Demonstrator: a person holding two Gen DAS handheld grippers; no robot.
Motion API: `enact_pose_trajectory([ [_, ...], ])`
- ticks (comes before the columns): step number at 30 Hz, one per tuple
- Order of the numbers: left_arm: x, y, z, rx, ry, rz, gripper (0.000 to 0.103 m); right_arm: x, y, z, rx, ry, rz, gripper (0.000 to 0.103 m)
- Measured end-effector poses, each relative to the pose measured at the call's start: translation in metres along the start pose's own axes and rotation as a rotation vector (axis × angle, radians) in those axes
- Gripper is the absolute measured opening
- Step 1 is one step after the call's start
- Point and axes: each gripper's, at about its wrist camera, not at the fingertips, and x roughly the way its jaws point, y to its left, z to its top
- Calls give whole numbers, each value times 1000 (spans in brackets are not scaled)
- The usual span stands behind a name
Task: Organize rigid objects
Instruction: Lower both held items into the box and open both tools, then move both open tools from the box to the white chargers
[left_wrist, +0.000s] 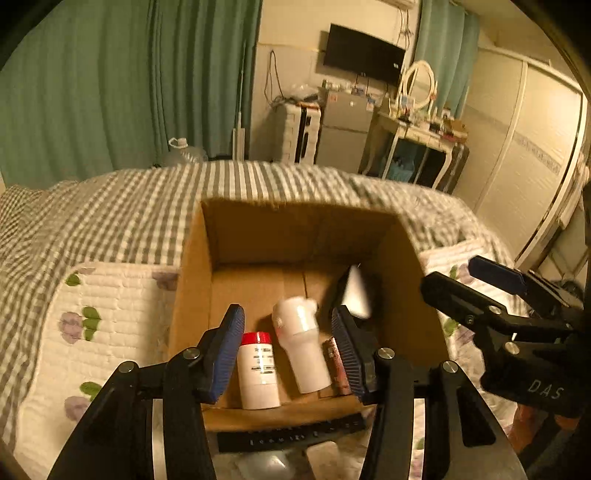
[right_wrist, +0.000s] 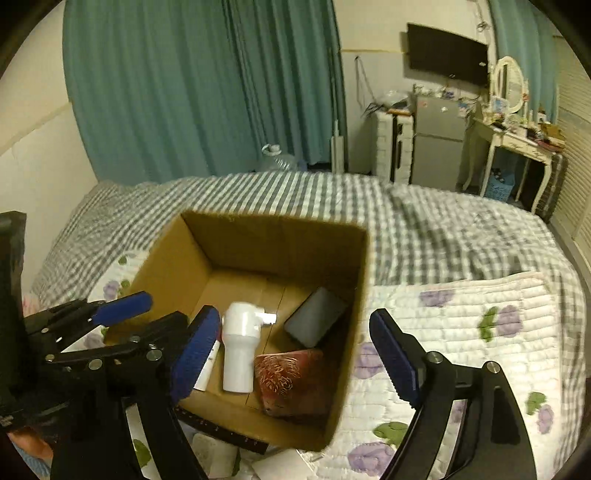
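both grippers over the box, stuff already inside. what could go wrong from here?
1. The left gripper and right gripper hover close together over the cardboard box; they could collide.
2. The open jaws could clip the box's rim and shift it on the soft quilt.
3. The white bottle lies loose and may roll.

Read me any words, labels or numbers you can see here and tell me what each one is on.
"DAS": on the body of the right hand-held gripper.
Label on the red-capped bottle in the box: dark print, too blurred to read.
Black ruler under the box's near edge: pale marks, too blurred to read.
Nothing else readable.
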Motion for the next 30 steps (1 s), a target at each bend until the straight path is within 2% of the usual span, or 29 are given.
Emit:
enact_pose_trajectory([
  [5,-52,-13,10,27,-75,18,56,-53,2,11,0,-71,-30,85],
  [7,-76,-19,14,41,-110,27,59,-77,5,16,-5,-106,-41,93],
  [10,-108,-25,15,52,-152,40,61,-116,11,21,-10,-169,-50,97],
  [13,-139,-30,9,63,-195,52,65,-154,19,22,-31,-222,-56,103],
  [17,-173,-32,-6,74,-237,73,67,-198,28,12,-53,-281,-62,103],
  [24,-190,-33,-46,93,-256,121,68,-228,33,-24,-84,-288,-57,103],
  [30,-165,-30,-86,62,-209,131,68,-213,29,-70,-89,-252,-54,103],
])
